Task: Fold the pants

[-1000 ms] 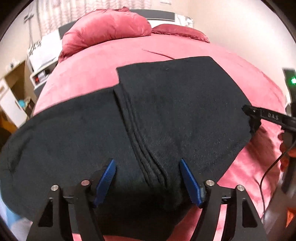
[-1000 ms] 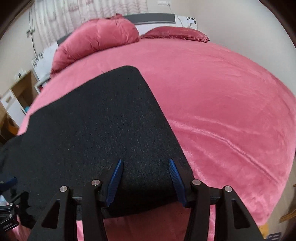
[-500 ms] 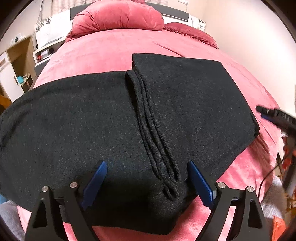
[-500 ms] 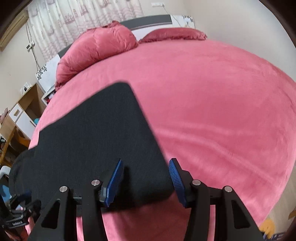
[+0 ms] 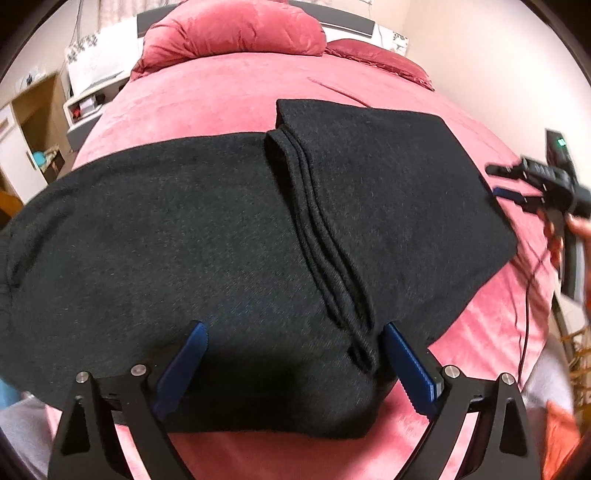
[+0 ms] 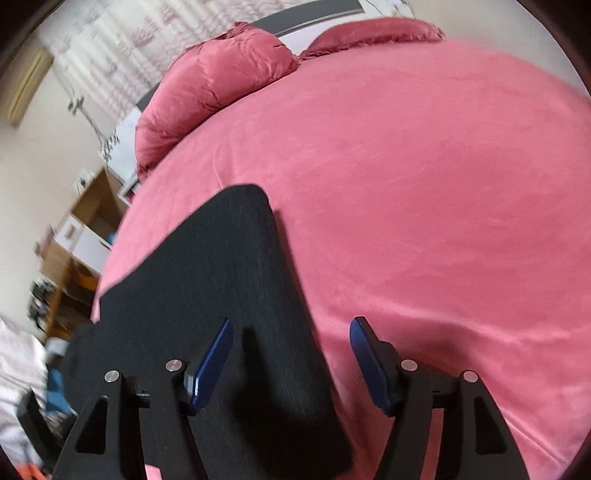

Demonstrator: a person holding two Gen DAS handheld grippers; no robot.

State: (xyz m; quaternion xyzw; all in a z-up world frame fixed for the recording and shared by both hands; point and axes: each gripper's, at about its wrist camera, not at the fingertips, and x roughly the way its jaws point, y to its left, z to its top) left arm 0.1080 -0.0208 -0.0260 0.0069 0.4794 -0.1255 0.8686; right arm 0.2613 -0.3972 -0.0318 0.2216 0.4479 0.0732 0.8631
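Observation:
Black pants (image 5: 207, 236) lie flat across a pink bed (image 5: 229, 96). The leg end is folded over, with stacked edges forming a ridge (image 5: 325, 251) down the middle. My left gripper (image 5: 295, 354) is open, empty, just above the near edge of the pants beside the ridge. My right gripper (image 6: 291, 354) is open and empty above the right edge of the folded part (image 6: 221, 280). It also shows at the right of the left wrist view (image 5: 517, 184), off the cloth.
Pink pillows (image 5: 236, 29) lie at the head of the bed. A white nightstand (image 5: 88, 99) and wooden shelves (image 6: 74, 236) stand to the left. A wide stretch of bare pink bedspread (image 6: 443, 184) lies right of the pants. A cable (image 5: 528, 295) hangs at right.
Both grippers have pulled back and risen from the pants. The right gripper has opened wider and swung right, so it now straddles the cloth's right edge. The pants lie unmoved.

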